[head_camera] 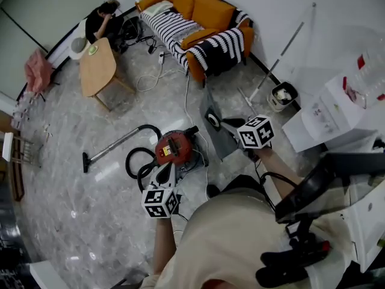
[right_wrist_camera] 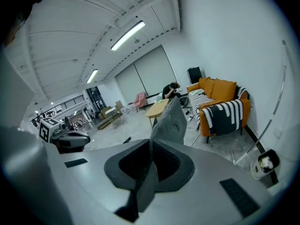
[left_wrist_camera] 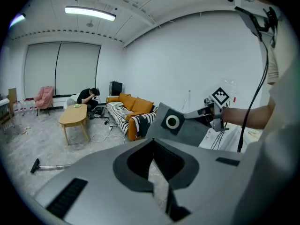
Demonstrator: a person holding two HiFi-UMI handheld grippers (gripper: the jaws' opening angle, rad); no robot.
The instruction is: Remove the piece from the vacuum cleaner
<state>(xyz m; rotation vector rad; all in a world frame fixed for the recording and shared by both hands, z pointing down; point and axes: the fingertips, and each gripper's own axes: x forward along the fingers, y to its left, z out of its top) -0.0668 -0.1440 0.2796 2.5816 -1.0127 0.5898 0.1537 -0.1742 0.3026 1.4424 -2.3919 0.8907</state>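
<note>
The red canister vacuum cleaner (head_camera: 174, 148) sits on the marble floor, its black hose (head_camera: 137, 161) looped at its left and its wand (head_camera: 111, 146) running off to the left. My right gripper (head_camera: 227, 124) is shut on a flat grey piece with a white ring (head_camera: 212, 122), held in the air to the right of the vacuum. In the right gripper view the grey piece (right_wrist_camera: 171, 121) stands up from the right gripper (right_wrist_camera: 151, 144). The left gripper (head_camera: 163, 172) hangs just in front of the vacuum, shut and holding nothing. Its own view shows the left gripper (left_wrist_camera: 153, 153) and the grey piece (left_wrist_camera: 172, 122) beyond it.
An orange sofa with striped throws (head_camera: 195, 23) stands at the back. A wooden table (head_camera: 96, 65) and a seated person (head_camera: 99, 20) are at far left. A white cable (head_camera: 150, 77) trails across the floor. A mop and bucket (head_camera: 281, 94) and white boxes (head_camera: 328, 113) stand at right.
</note>
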